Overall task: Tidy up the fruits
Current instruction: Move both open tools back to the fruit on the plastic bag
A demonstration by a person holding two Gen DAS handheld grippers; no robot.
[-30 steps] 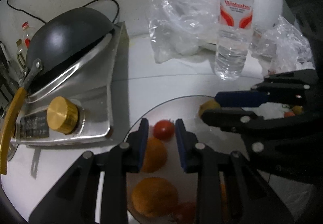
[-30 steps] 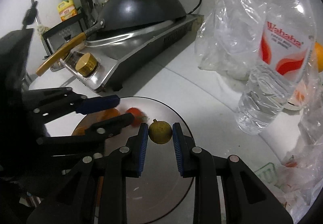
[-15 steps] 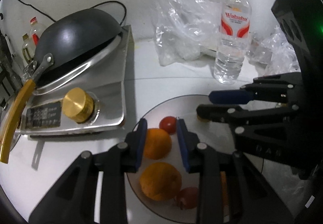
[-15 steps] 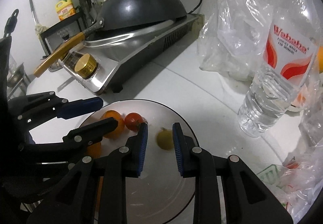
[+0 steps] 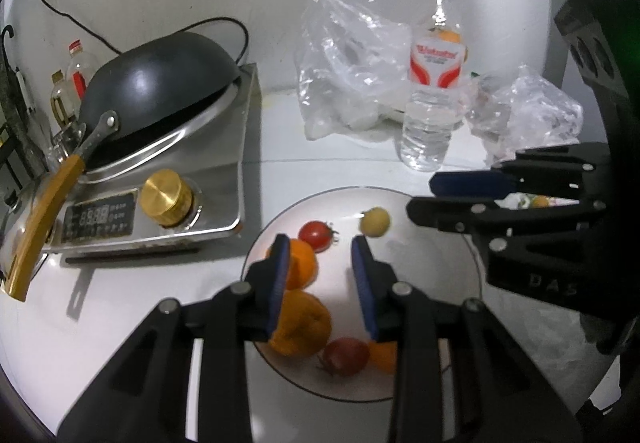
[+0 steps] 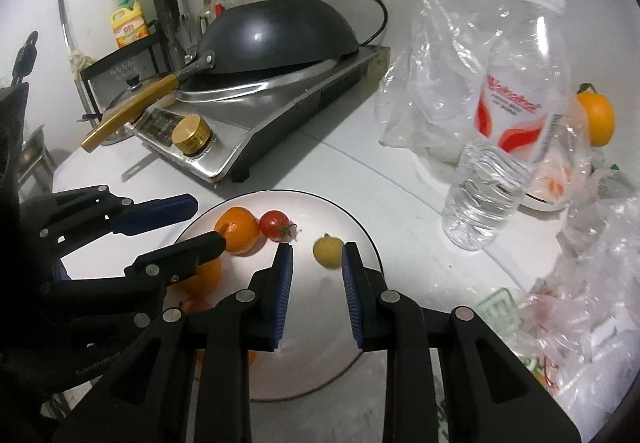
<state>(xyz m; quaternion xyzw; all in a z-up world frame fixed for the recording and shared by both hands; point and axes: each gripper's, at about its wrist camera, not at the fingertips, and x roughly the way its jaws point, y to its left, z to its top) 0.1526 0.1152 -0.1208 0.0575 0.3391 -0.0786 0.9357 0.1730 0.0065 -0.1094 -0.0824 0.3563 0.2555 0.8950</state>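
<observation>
A white plate holds a small yellow fruit, a cherry tomato, two oranges and a dark red fruit. My left gripper hovers over the plate's left side, its jaws narrowly apart with nothing between them. My right gripper hangs above the plate's right side at its narrowest, empty. The yellow fruit lies on the plate just beyond its tips. Another orange sits behind the bottle.
A steel cooktop with an upturned black wok and a brass knob stands left of the plate. A water bottle and crumpled clear plastic bags stand behind and to the right.
Both grippers have pulled back and up from the plate. The yellow fruit, seen between the right tips a second ago, now lies on the plate. The tomato sits ahead of the left tips.
</observation>
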